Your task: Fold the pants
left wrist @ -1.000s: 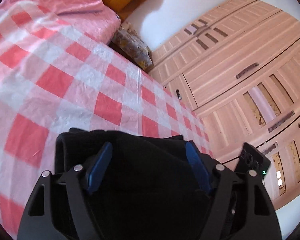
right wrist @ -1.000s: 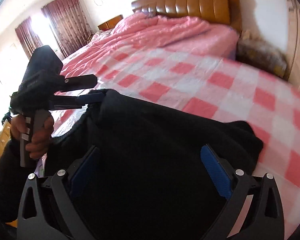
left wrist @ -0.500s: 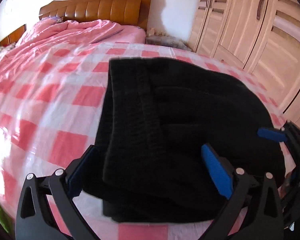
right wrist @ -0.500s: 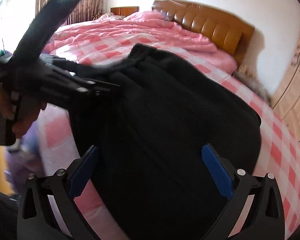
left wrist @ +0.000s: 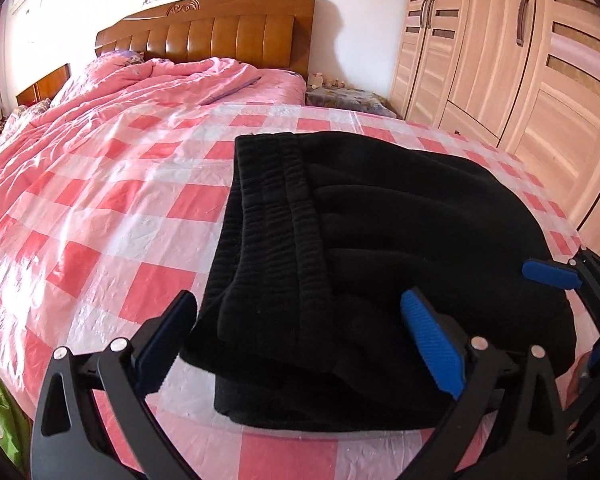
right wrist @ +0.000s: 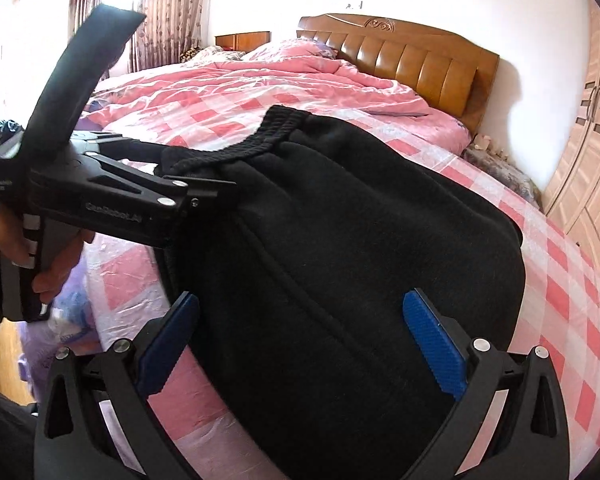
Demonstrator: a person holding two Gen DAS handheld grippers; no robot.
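Black pants lie folded on checked bed; left gripper & right gripper jaws apart (near hem cut off)

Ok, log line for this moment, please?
black fleece pants: folded on checkered plastic sheet | left gripper: open | right gripper: open | neither gripping

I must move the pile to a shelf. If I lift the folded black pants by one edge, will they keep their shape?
Probably not. The black pants sag in soft, thick layers, so they should droop and unfold. The glossy checkered cover may let them slide when pushed. They seem unbreakable.
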